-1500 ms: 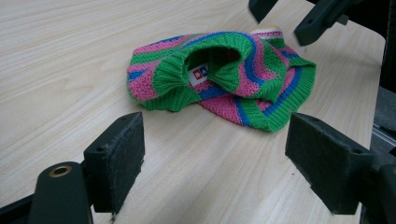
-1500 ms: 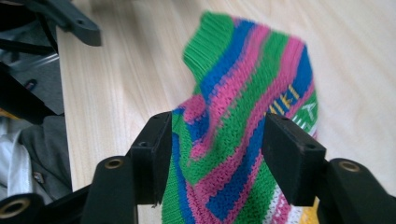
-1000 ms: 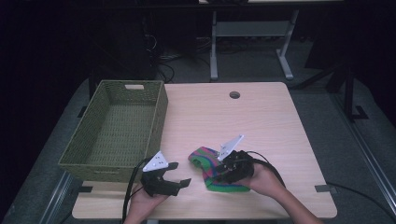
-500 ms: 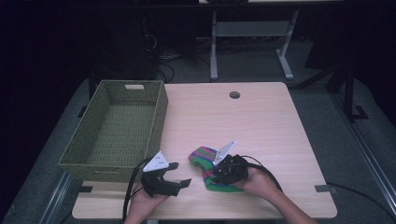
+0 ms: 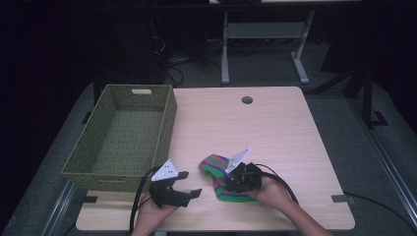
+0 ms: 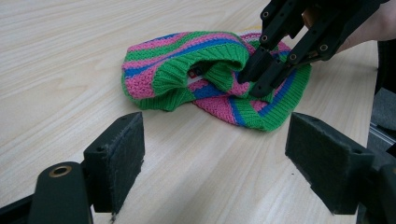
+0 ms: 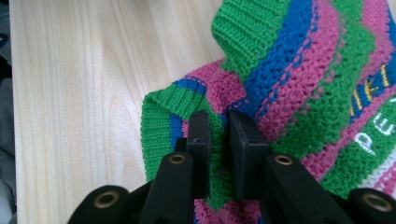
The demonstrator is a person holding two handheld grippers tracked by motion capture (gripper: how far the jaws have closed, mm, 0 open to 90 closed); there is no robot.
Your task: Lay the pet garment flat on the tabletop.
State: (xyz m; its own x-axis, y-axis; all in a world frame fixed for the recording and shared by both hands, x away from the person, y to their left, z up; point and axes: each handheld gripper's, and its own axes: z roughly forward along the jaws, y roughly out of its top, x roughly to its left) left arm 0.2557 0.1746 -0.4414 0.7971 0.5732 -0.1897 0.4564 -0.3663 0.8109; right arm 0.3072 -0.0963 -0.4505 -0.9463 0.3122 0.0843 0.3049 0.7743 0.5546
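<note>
1. Striped knitted wool in green, pink and blue makes up the hat (image 5: 222, 177), which is seen lying crumpled on the wooden table (image 5: 275, 132) near its front edge.
2. A fold of the hat is pinched by the right gripper (image 7: 218, 140); its jaws have just been closing and are nearly together.
3. Beside the hat, the left gripper (image 5: 189, 184) is held wide open with nothing between its jaws.
4. A woven green basket (image 5: 167, 118) is placed at the left.

The desk (image 5: 275, 128) was evenly lit from above while the room behind it lay almost black. Shadows on it were faint, with no glare. Both gripper views were sharp, slightly soft nearest the lens.
</note>
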